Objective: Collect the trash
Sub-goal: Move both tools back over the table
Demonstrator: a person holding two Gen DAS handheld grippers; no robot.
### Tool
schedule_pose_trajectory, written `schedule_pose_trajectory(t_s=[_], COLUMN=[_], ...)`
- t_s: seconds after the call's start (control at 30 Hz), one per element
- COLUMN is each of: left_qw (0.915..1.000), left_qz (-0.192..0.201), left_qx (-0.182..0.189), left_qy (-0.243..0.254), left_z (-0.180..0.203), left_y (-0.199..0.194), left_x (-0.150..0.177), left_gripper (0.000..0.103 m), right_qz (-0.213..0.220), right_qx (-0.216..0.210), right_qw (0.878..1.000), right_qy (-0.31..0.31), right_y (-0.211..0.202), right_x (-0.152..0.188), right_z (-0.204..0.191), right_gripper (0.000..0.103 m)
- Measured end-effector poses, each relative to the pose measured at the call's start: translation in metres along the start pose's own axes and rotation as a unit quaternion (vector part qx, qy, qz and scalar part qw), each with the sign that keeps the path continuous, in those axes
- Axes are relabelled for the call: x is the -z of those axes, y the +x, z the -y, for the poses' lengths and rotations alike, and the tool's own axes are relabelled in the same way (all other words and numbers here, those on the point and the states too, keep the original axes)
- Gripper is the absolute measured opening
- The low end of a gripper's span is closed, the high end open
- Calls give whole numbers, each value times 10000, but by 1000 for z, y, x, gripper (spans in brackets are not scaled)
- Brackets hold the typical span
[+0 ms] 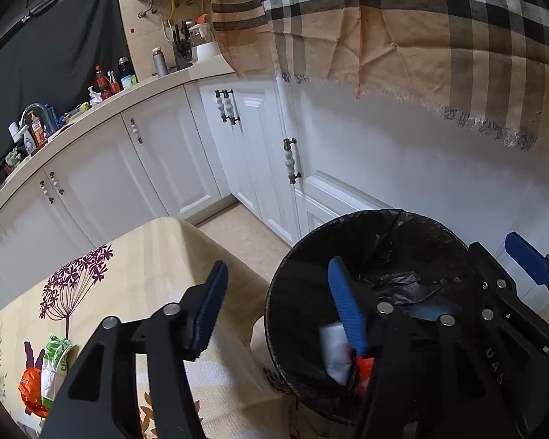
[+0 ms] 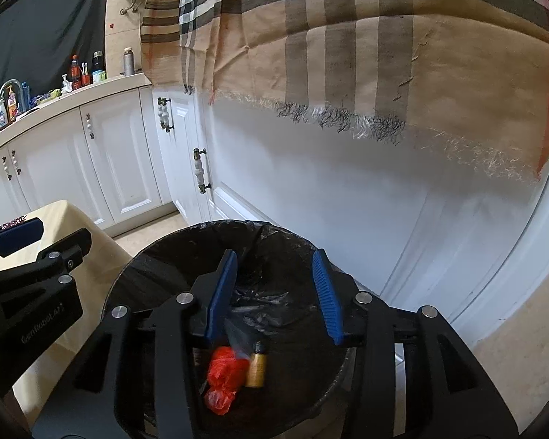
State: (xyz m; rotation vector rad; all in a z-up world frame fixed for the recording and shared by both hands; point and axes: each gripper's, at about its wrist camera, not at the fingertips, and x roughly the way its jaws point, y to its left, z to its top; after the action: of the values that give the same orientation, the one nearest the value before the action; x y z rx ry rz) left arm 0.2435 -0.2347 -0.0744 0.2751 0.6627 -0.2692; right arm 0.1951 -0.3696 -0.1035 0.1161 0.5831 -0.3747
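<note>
Both hand-held grippers wide apart, empty, right hand-held gripper over trash bin

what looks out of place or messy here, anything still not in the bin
Two wrappers, one orange wrapper and one green-and-white wrapper, lie on the table, outside the lined trash bin. Both grippers, left and right, are open and empty.

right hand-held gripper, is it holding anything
Nothing: the right hand-held gripper is open over the trash bin, with the red wrapper loose below.
</note>
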Motion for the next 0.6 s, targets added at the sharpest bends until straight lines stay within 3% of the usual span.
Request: schedule_pose_trajectory(t_s=[0.33,0.6], left_qw=[9998,9986], left_qz=[125,200], left_qx=[-35,-222], left_qy=[-163,-434], left_z=[-18,-57], left_y=[-26,-68], left_x=[3,20], left_gripper=[58,62], right_qz=[14,24], right_qx=[-59,-299], right_qw=[10000,9995], right_qy=[-47,-119], right_y=[-23,-61], right_x=[-3,3], right_z=[-6,-21], right_gripper=[42,42])
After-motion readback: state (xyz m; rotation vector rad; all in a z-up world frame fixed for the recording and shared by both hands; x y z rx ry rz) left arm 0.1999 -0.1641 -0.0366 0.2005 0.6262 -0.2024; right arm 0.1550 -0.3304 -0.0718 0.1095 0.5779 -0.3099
